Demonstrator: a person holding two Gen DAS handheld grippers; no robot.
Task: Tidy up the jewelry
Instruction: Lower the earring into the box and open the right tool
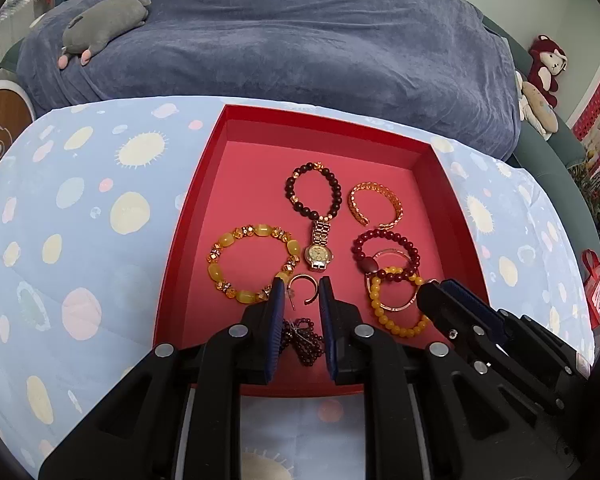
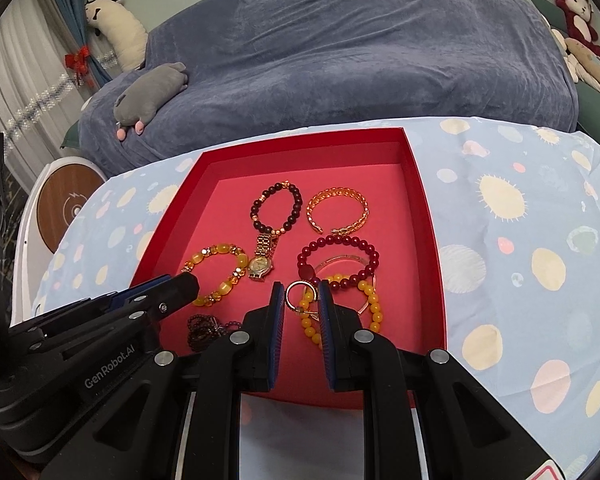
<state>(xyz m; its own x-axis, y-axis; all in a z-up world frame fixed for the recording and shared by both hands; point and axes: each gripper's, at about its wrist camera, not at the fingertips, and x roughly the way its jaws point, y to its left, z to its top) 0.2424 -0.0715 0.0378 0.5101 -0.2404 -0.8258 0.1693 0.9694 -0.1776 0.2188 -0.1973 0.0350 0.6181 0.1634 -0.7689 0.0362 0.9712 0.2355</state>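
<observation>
1. Left gripper (image 1: 302,285) jaws stood slightly apart, nothing clamped, over a gold ring (image 1: 303,289).
2. Right gripper (image 2: 302,290) likewise, framing a hoop (image 2: 298,294).
3. Red tray (image 1: 204,184) held bracelets; dark bead string (image 1: 304,340) was partly hidden behind the left fingers.
4. Watch (image 1: 319,254) sat mid-tray.

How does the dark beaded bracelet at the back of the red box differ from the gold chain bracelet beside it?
The dark beaded bracelet is a closed ring of round brown beads; the gold chain bracelet is an open loop of flat links. The dark one touches the watch; the gold one does not. Both lie flat in the red box.
</observation>
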